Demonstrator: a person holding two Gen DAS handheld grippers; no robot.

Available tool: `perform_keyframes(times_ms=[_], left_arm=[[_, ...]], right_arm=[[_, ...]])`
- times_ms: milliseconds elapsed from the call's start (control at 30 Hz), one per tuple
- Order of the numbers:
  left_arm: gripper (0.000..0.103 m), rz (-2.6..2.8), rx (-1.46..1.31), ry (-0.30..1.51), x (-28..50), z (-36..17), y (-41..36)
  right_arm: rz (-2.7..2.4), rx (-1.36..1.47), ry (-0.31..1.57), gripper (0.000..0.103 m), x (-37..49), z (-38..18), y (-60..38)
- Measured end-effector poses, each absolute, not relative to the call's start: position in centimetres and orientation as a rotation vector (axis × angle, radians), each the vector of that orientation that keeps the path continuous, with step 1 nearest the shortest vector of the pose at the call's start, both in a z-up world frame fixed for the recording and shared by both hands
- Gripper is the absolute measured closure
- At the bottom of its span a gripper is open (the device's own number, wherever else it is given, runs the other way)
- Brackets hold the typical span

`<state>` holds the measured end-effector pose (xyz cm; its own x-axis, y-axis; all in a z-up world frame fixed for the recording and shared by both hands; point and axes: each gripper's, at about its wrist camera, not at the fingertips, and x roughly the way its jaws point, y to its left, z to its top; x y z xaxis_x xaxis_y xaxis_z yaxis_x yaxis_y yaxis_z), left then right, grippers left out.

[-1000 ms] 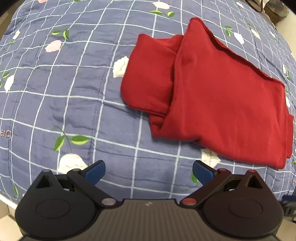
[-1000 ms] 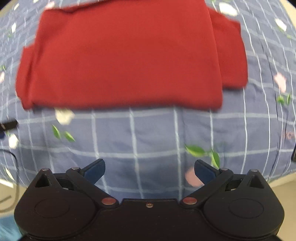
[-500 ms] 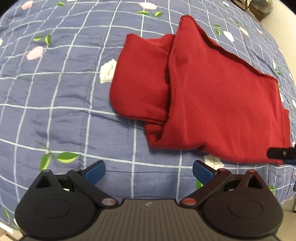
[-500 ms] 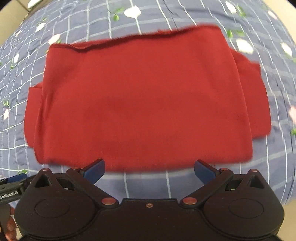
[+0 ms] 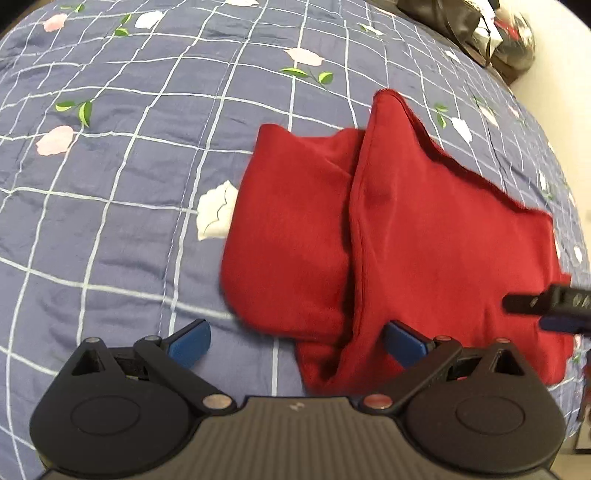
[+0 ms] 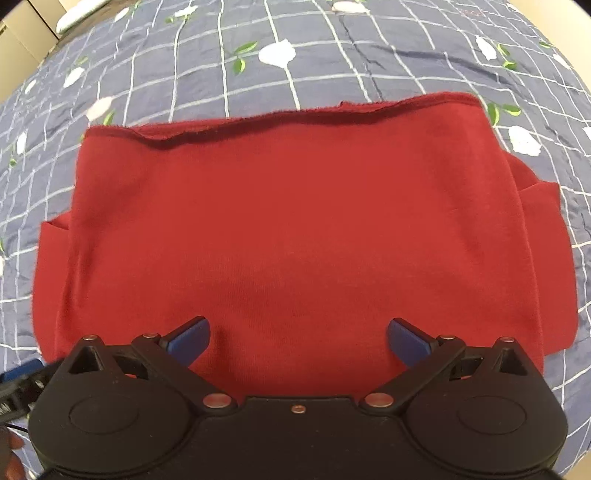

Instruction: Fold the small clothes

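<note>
While the folded dark-red knit garment (image 6: 288, 236) lies flat on the blue floral checked quilt (image 5: 110, 206), we hold our left gripper (image 5: 297, 341) spread at its six o'clock corner, our right gripper (image 6: 298, 339) likewise spread, empty.

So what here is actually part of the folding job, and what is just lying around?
Part of the job:
- red garment, lying partly folded
- left hand-held gripper, open, at the garment's near edge
- right hand-held gripper, open, over the garment

Just lying about:
- dark bag at the bed's far corner
- flowered blue quilt, only the surface underneath
</note>
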<state>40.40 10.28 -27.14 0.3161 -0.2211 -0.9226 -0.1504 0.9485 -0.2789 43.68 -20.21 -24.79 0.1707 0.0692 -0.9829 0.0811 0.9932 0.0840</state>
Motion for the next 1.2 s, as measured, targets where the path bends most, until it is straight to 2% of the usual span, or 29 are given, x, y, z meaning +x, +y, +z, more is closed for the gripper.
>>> perform_keyframes(times_ms=[333,733,1200], left_arm=[[0.001,-0.022,-0.346,1.321,42.0,-29.1,10.7],[0.0,-0.016,-0.309,1.34,42.8,-29.9,10.0],[0.001,-0.053,-0.342,1.254,42.7,-26.9,9.4]], right_arm=[[-0.012,0.028,1.425,0.0,43.3,-27.5,-18.5],[-0.01,0.023,1.407,0.0,43.1,-27.9,-18.5],[-0.006,0.019,1.391,0.0,42.7,-27.7,-18.5]])
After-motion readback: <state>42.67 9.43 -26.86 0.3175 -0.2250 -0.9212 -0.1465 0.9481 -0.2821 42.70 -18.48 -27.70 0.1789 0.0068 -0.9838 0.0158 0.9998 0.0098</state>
